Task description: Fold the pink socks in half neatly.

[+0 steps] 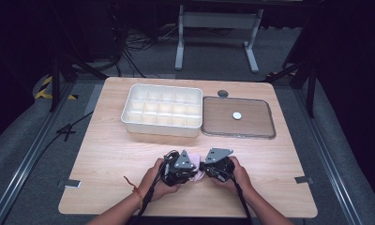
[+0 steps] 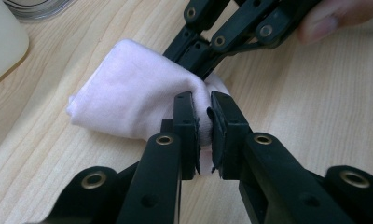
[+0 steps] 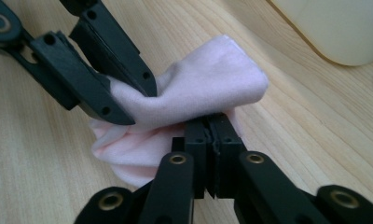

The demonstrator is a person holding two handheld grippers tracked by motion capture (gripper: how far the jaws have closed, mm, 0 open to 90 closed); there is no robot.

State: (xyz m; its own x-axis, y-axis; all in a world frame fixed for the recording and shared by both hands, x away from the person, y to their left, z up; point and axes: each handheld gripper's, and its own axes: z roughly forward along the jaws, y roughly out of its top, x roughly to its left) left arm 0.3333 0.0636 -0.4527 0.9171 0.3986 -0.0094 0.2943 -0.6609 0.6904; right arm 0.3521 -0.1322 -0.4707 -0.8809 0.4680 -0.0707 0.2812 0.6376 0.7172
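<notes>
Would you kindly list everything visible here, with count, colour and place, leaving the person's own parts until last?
cloth: one, pale pink, folded, near table edge, gripped by both grippers
compartment tray: one, white, far left of centre
flat lid: one, clear with grey rim, right of tray
table: one, light wood
left gripper: one, black, shut on cloth
right gripper: one, black, shut on cloth
hands: two, holding the grippers

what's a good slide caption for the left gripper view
Left hand-held gripper pinches a pink cloth on the wooden table, right hand-held gripper gripping opposite.
</notes>
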